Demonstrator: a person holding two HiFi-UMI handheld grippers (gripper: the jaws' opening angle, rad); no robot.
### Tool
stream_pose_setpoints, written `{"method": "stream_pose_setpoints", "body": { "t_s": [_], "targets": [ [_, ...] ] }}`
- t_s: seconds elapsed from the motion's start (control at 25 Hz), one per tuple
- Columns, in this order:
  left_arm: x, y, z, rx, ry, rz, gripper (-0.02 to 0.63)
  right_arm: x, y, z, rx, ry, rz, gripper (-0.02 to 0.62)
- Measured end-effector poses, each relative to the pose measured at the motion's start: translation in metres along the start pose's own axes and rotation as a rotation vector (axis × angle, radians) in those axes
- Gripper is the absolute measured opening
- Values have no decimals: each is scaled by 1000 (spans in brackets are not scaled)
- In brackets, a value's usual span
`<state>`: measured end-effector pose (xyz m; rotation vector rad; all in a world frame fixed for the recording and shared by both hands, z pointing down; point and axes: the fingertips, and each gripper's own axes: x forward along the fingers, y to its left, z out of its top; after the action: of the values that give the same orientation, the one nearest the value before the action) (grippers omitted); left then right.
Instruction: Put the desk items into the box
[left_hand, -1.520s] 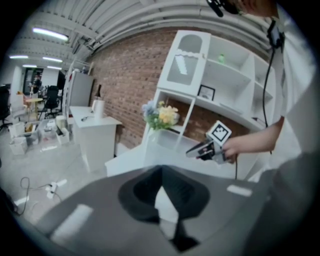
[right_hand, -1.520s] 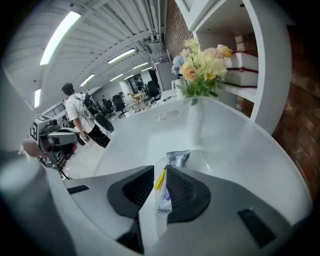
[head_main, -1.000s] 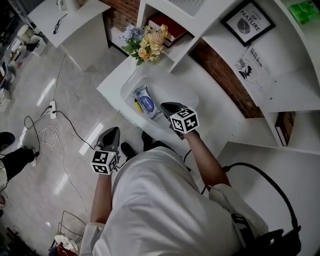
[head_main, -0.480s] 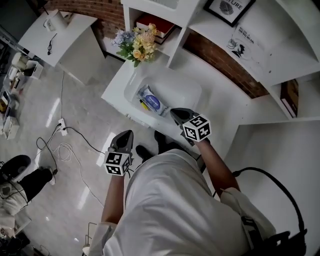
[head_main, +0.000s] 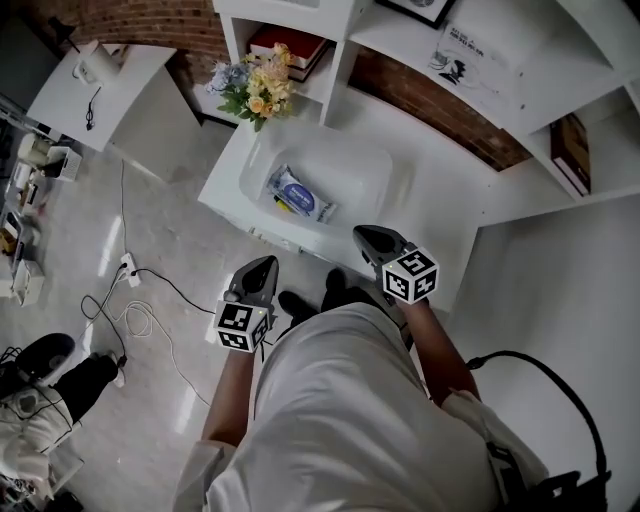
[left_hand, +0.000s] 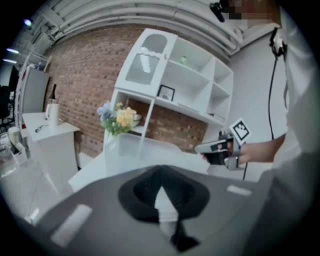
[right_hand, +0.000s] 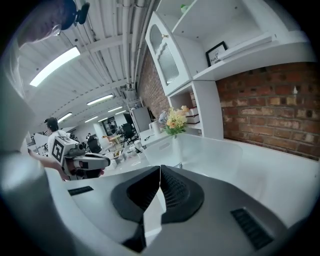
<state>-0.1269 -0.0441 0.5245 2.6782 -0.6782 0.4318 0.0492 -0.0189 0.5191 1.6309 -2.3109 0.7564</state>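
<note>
A translucent white box (head_main: 372, 168) stands on the white desk (head_main: 440, 215). Inside it lie a blue and white packet (head_main: 299, 194) and a small yellow item (head_main: 283, 207). My left gripper (head_main: 262, 264) hangs in front of the desk edge, above the floor, shut with nothing in it. My right gripper (head_main: 363, 234) hovers just in front of the box's near right corner, also shut and empty. In the left gripper view the box (left_hand: 131, 148) lies ahead and the right gripper (left_hand: 209, 147) is at the right. The right gripper view shows the box (right_hand: 202, 150) ahead and the left gripper (right_hand: 95, 161) at the left.
A vase of flowers (head_main: 250, 88) stands at the desk's far left corner. Behind the desk are white shelves with books (head_main: 290, 45). A low white side table (head_main: 95, 75) stands at the left. Cables and a power strip (head_main: 128, 268) lie on the floor.
Both grippers have drawn back from the box toward the person and risen a little. The right gripper has left the box's rim. The packet stays in the box.
</note>
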Motion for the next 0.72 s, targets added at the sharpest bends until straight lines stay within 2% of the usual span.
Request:
{"method": "stream_pose_setpoints", "body": {
  "t_s": [0.32,0.72],
  "targets": [
    [14,-32,9,26,-2,-12,3,-43,-19,-6,42,-50,-30,3],
    [22,-60,11,5,-7,47,3,-70,-30,-11,34,-50,22,2]
  ]
}}
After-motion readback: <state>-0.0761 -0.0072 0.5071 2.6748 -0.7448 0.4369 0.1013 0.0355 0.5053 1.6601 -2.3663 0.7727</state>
